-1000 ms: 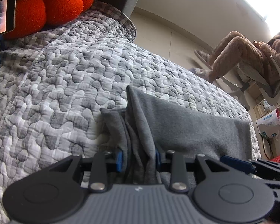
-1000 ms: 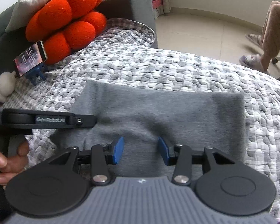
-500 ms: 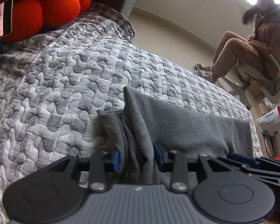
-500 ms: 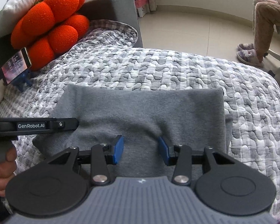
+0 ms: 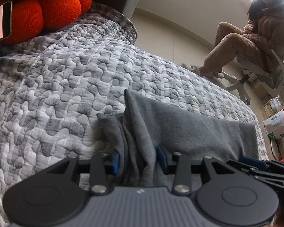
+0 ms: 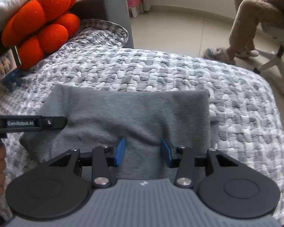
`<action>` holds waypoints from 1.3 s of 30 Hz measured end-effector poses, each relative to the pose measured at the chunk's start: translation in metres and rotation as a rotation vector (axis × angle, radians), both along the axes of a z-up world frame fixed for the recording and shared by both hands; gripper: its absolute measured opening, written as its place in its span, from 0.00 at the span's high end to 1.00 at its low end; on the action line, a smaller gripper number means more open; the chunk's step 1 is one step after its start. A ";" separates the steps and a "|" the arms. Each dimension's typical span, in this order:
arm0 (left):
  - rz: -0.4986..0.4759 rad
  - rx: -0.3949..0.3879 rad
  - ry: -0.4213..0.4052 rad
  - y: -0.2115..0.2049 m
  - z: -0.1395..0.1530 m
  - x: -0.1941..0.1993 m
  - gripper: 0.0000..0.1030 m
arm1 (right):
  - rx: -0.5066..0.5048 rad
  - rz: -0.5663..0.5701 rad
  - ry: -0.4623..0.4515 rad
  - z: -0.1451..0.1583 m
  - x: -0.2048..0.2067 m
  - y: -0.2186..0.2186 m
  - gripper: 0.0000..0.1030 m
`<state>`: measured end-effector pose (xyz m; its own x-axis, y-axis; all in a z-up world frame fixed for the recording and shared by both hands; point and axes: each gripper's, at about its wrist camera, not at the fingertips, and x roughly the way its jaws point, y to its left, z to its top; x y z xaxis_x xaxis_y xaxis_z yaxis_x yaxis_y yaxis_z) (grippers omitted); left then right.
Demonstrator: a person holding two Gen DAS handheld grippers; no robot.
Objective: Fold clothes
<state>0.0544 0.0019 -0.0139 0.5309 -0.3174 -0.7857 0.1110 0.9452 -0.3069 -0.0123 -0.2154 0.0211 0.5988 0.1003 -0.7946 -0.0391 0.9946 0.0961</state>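
A grey-and-white quilted cover (image 6: 161, 70) is spread over the sofa, with tiled floor beyond. One folded grey garment (image 6: 134, 111) lies on the quilt, its far edge straight and flat. Compared with a second ago, the garment sits lower in the right wrist view and the seated person (image 5: 255, 37) is seen more fully. The left gripper (image 5: 138, 158) is clamped on a bunched edge of the garment, cloth pinched between both blue pads. The right gripper (image 6: 143, 151) is spread apart over the garment's near part; whether its pads (image 6: 119, 151) touch the cloth is hard to judge. One orange cushion (image 6: 41, 26) and one phone (image 6: 5, 66) on a blue stand are noted at left. Bare quilt is left open beyond and to the right of the garment.
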 end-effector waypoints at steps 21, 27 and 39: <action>0.005 0.005 -0.001 -0.003 0.001 0.004 0.60 | -0.011 -0.108 0.022 -0.001 -0.008 -0.046 0.56; 0.003 0.006 -0.005 -0.003 0.001 0.003 0.60 | 0.062 -0.129 0.054 -0.013 -0.004 -0.066 0.55; -0.001 0.002 -0.006 -0.002 0.000 0.004 0.59 | 0.148 -0.143 0.042 -0.004 -0.024 -0.085 0.55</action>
<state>0.0581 -0.0003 -0.0140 0.5351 -0.3162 -0.7834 0.1139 0.9458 -0.3040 -0.0365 -0.3000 0.0170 0.5817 0.1343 -0.8022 0.1087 0.9646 0.2403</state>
